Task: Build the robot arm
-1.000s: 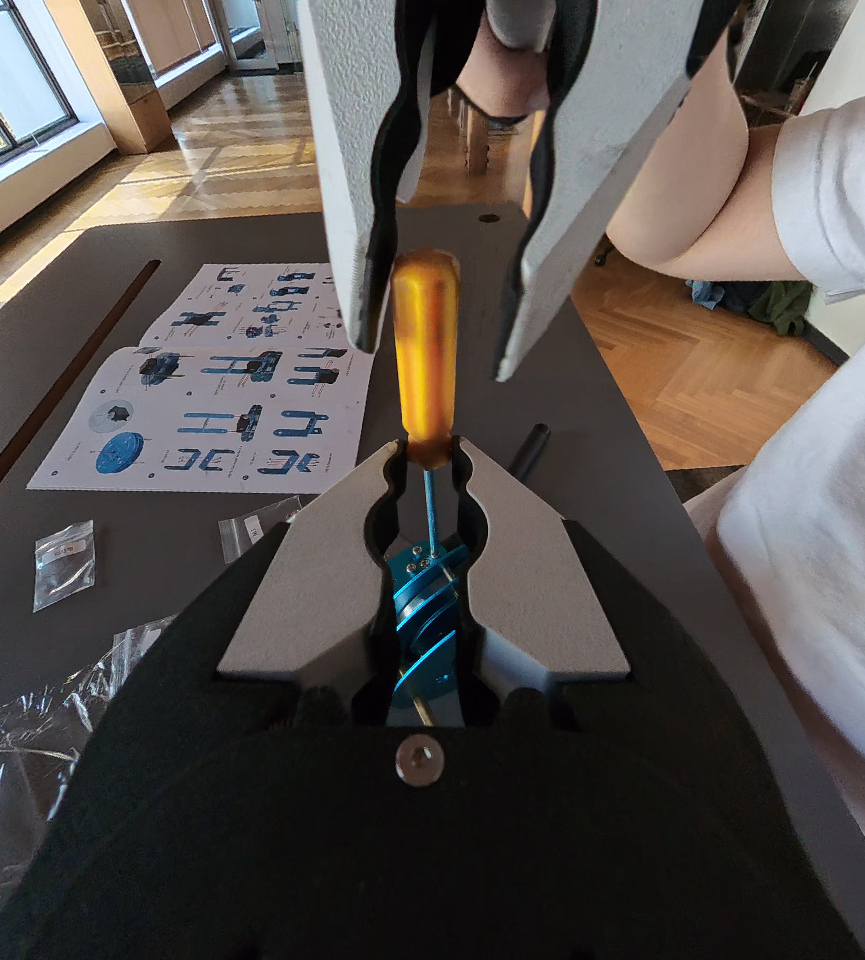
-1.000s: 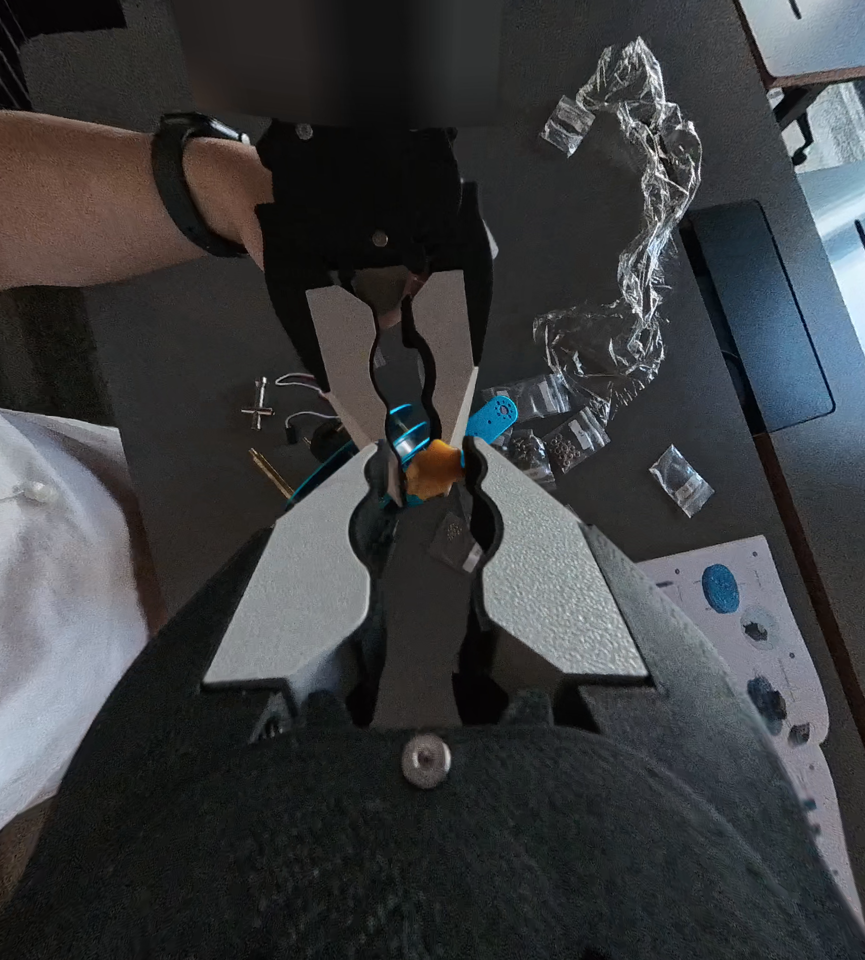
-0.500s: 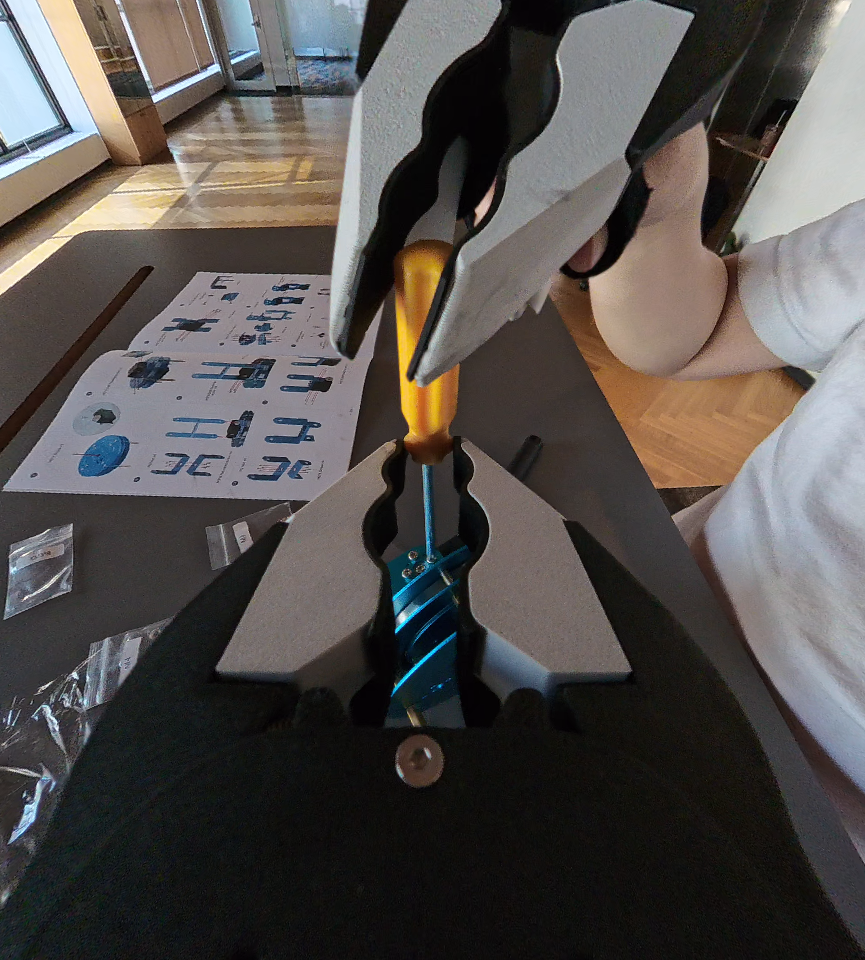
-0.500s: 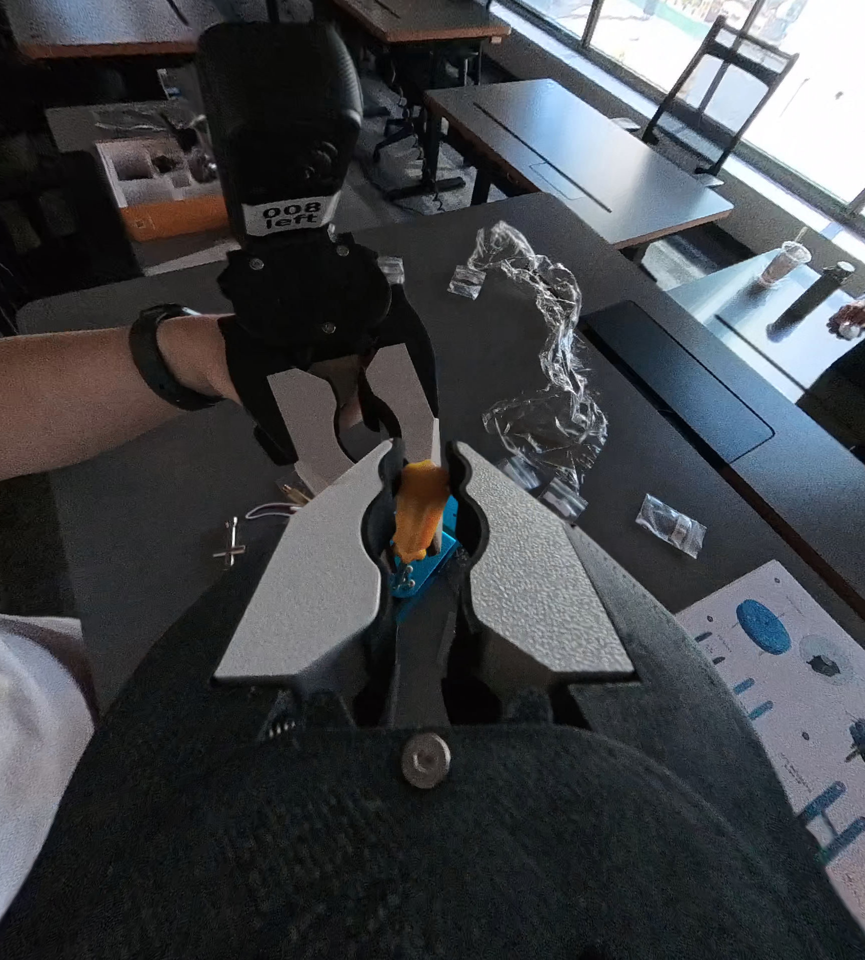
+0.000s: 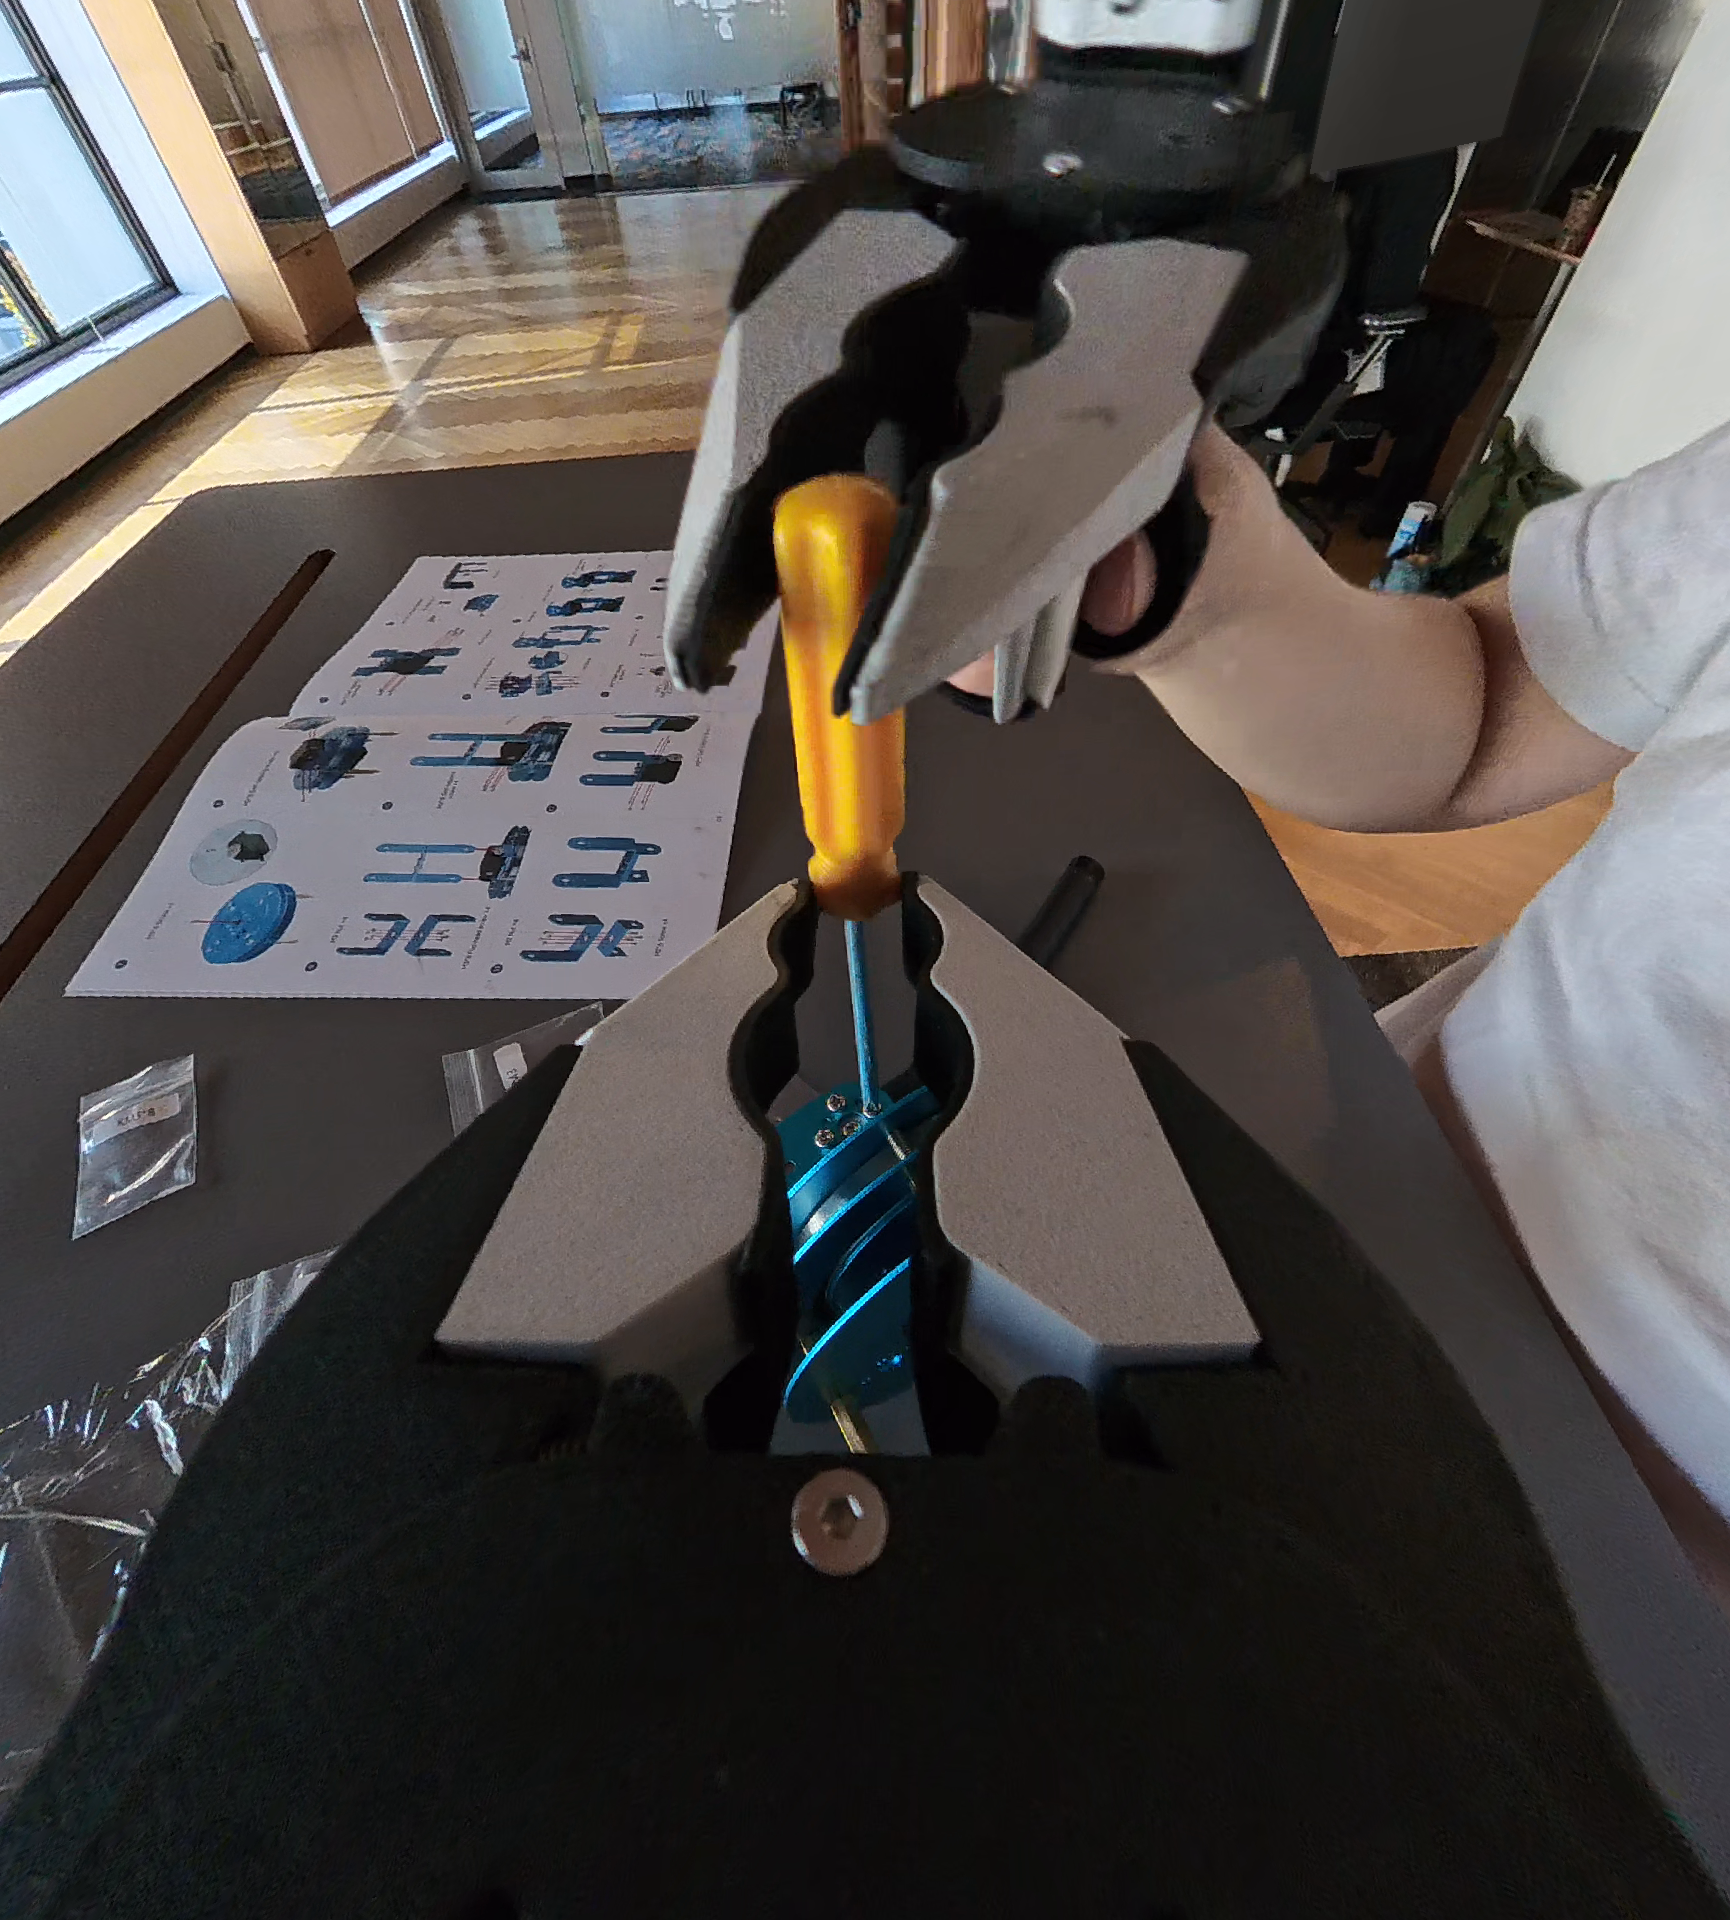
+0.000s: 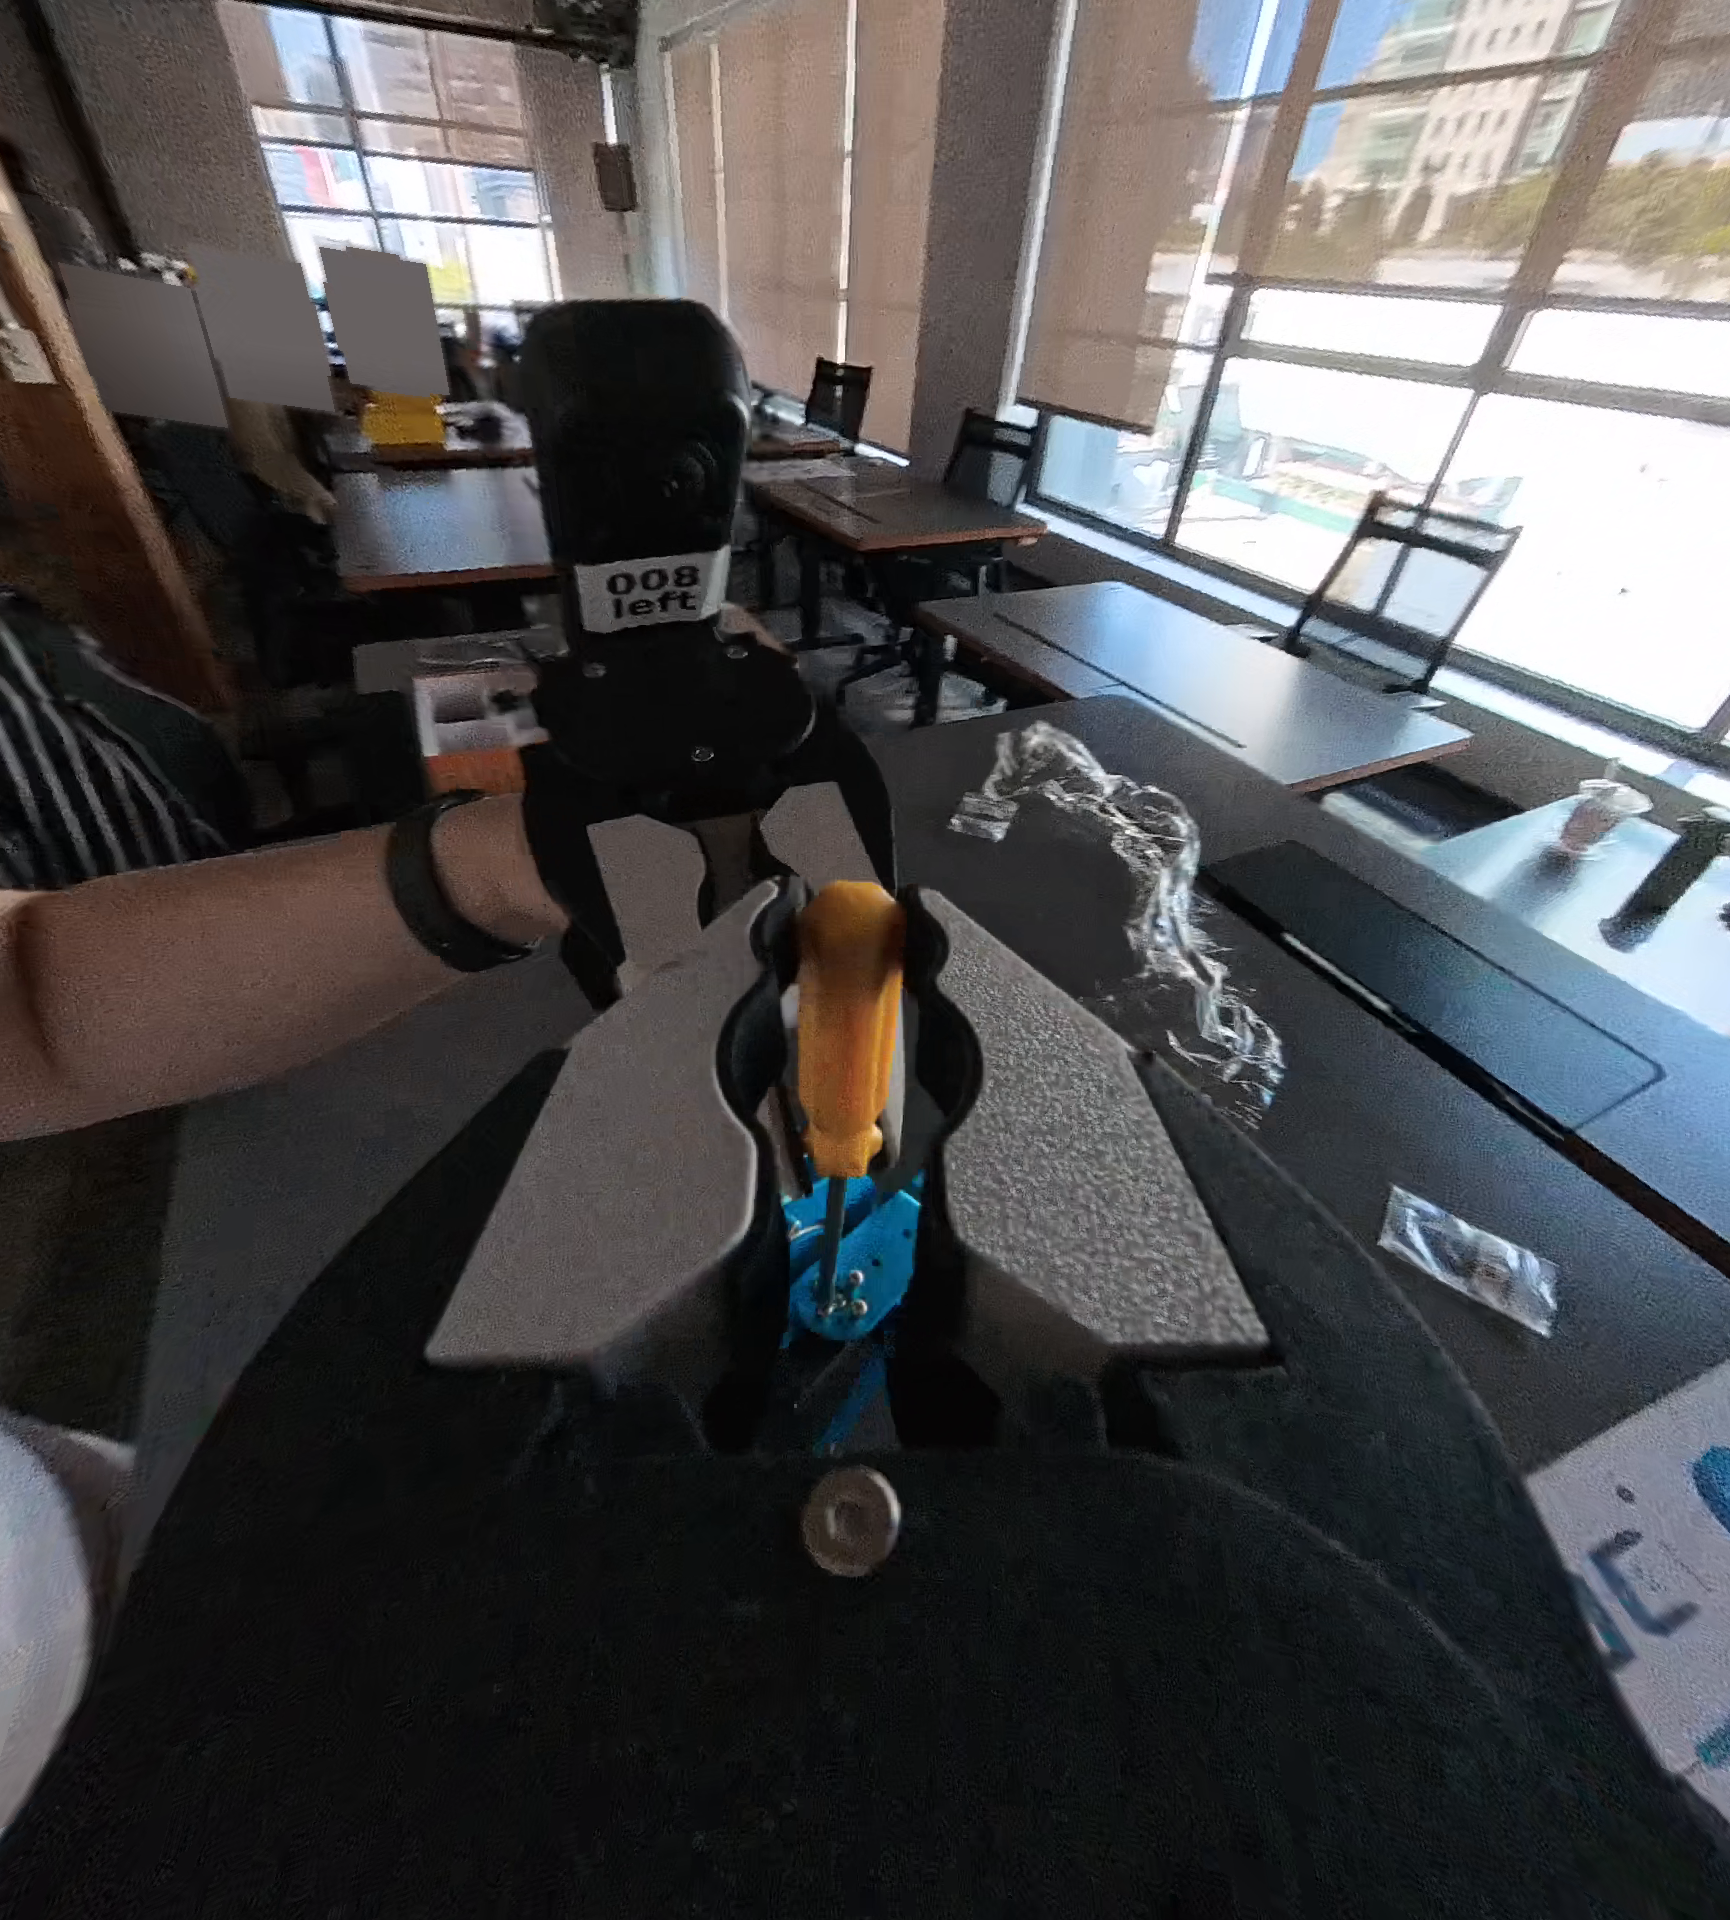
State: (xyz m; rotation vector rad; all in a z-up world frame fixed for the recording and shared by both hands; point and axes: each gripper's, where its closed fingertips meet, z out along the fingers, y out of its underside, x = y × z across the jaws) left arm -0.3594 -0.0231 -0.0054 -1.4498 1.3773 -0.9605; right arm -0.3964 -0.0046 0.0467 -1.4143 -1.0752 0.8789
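My left gripper (image 5: 856,894) is shut on a blue metal part (image 5: 850,1226) made of stacked discs and brackets, held deep between its fingers above the dark table (image 5: 341,1049). A screwdriver with an orange handle (image 5: 840,707) stands nearly upright, its thin shaft tip on a small screw on top of the part. My right gripper (image 5: 778,686) comes in from above and is shut on the upper handle. In the right wrist view, my right gripper (image 6: 848,904) clamps the handle (image 6: 845,1039) over the blue part (image 6: 850,1278), with the left gripper's body (image 6: 674,727) just behind.
An open instruction sheet (image 5: 425,810) lies on the far left of the table. Small clear bags (image 5: 134,1143), crumpled plastic wrap (image 6: 1152,883) and a black rod (image 5: 1058,914) lie around. The person's arm (image 5: 1360,707) and white shirt are at the right edge. Other desks stand beyond.
My right gripper tilted from pointing straight down to a lower slant and closed its jaws on the orange handle. The left gripper and blue part stayed put.
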